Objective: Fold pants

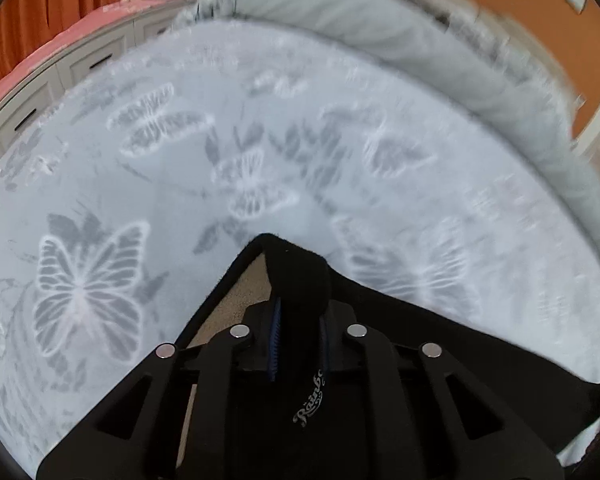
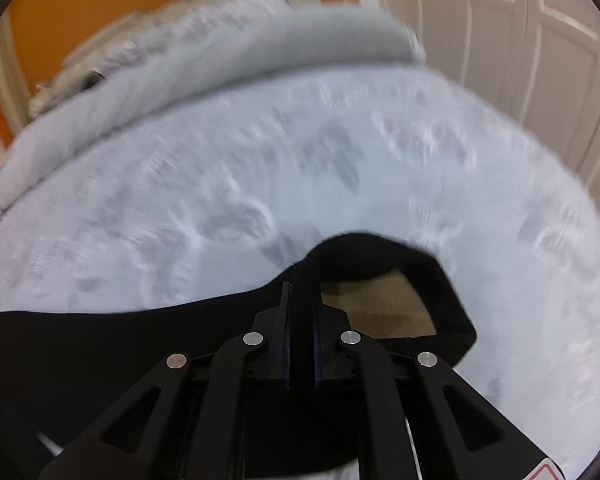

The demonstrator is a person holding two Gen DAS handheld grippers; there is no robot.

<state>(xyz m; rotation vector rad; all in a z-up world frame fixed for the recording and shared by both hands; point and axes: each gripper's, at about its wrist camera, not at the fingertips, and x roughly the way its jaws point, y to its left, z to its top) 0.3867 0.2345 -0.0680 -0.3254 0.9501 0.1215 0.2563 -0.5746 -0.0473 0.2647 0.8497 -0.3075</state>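
The black pants (image 1: 440,332) hang lifted above a pale blue butterfly-print bedspread (image 1: 260,140). My left gripper (image 1: 300,312) is shut on a bunched edge of the pants; the cloth stretches away to the right, and a white script label (image 1: 310,400) shows below the jaws. In the right wrist view my right gripper (image 2: 300,308) is shut on another edge of the pants (image 2: 100,344), which stretch away to the left. A loop of black cloth (image 2: 444,280) arches to the right of the jaws, with tan floor (image 2: 380,308) seen through it.
A rolled grey blanket (image 1: 420,28) lies along the far side of the bed and also shows in the right wrist view (image 2: 220,60). White drawers (image 1: 40,92) and an orange curtain (image 1: 60,0) stand at left. White panelled doors (image 2: 520,40) stand at right. Both views are motion-blurred.
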